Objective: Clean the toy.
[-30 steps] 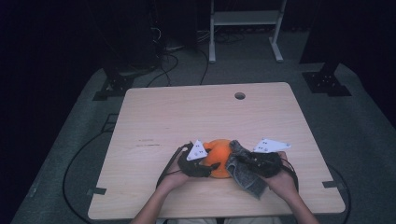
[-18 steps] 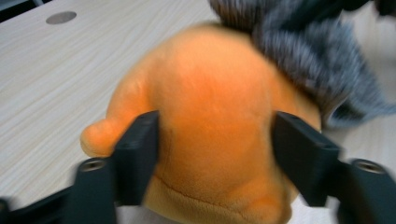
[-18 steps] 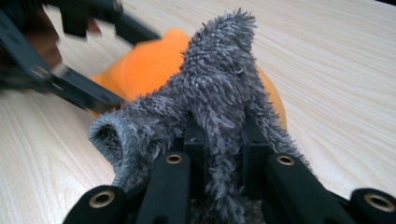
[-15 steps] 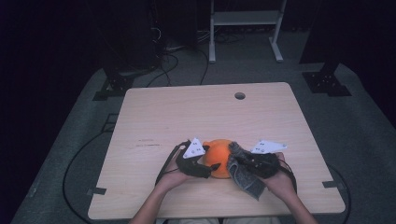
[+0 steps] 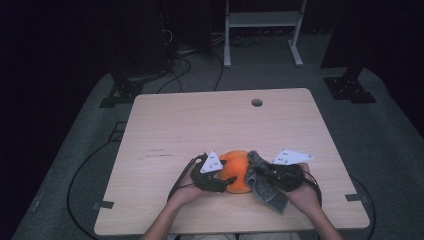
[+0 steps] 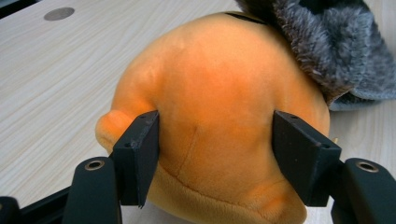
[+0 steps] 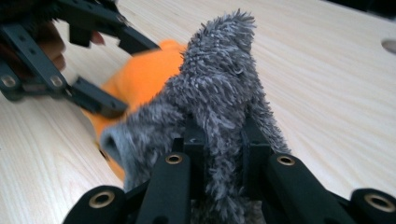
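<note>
The worktop (image 5: 165, 130) bears an orange plush toy (image 5: 235, 171) near its 6 o'clock edge. The left gripper (image 5: 220, 184), at the toy's 9 o'clock, has just been closing its jaws and now pinches it, probably to steady it. At 3 o'clock, the right gripper (image 5: 262, 172) has its jaws clamped narrow on the grey fuzzy cloth (image 5: 265, 187), held against the toy as if to wipe it.

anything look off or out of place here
Nothing damaged or spilled. The grey fuzzy cloth is bunched, draped partly over the orange plush, pinched in the right gripper. The left gripper, jaws just closing, straddles the plush.
</note>
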`<state>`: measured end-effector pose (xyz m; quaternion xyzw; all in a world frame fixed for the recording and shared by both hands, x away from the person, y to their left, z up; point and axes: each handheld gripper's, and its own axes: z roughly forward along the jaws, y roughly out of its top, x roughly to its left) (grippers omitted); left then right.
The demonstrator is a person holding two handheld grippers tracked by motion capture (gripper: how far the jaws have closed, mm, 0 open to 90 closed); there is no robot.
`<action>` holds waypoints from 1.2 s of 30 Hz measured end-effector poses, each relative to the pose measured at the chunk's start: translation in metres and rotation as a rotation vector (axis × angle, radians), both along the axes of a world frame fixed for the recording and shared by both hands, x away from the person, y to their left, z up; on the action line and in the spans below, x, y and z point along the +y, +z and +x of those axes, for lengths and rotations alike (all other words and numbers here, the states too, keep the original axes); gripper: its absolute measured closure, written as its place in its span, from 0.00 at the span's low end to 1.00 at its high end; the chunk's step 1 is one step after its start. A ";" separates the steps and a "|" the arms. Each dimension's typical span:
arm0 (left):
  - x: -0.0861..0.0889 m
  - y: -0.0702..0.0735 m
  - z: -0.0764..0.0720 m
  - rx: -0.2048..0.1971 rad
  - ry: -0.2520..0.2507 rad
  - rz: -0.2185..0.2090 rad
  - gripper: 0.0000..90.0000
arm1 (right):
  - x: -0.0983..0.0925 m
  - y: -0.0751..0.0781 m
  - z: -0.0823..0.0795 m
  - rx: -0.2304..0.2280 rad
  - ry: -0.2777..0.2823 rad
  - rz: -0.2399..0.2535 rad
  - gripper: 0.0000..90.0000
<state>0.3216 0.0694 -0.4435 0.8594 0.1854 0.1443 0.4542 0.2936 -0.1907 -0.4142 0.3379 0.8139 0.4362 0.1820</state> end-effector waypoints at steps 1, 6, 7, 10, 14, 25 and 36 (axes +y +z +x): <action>0.000 0.000 -0.001 0.000 -0.006 0.006 0.38 | 0.002 -0.001 0.001 -0.001 0.004 -0.010 0.85; 0.006 0.010 0.003 0.037 -0.028 -0.041 0.23 | 0.001 -0.011 0.002 0.026 0.008 -0.012 0.85; 0.007 0.013 0.004 0.036 -0.011 -0.064 0.21 | 0.001 -0.011 0.000 0.028 0.008 -0.018 0.85; 0.004 0.012 0.004 0.033 0.015 -0.051 0.17 | 0.000 -0.013 -0.002 0.027 0.012 -0.019 0.85; -0.005 0.002 -0.001 0.006 0.010 0.002 0.26 | -0.006 -0.007 -0.002 0.035 0.013 -0.016 0.85; 0.006 0.016 0.001 0.032 -0.023 -0.057 0.17 | 0.003 -0.010 -0.003 0.041 0.029 -0.009 0.85; -0.006 0.004 -0.006 -0.007 -0.040 0.034 0.28 | -0.032 -0.013 0.003 0.070 -0.066 -0.047 0.85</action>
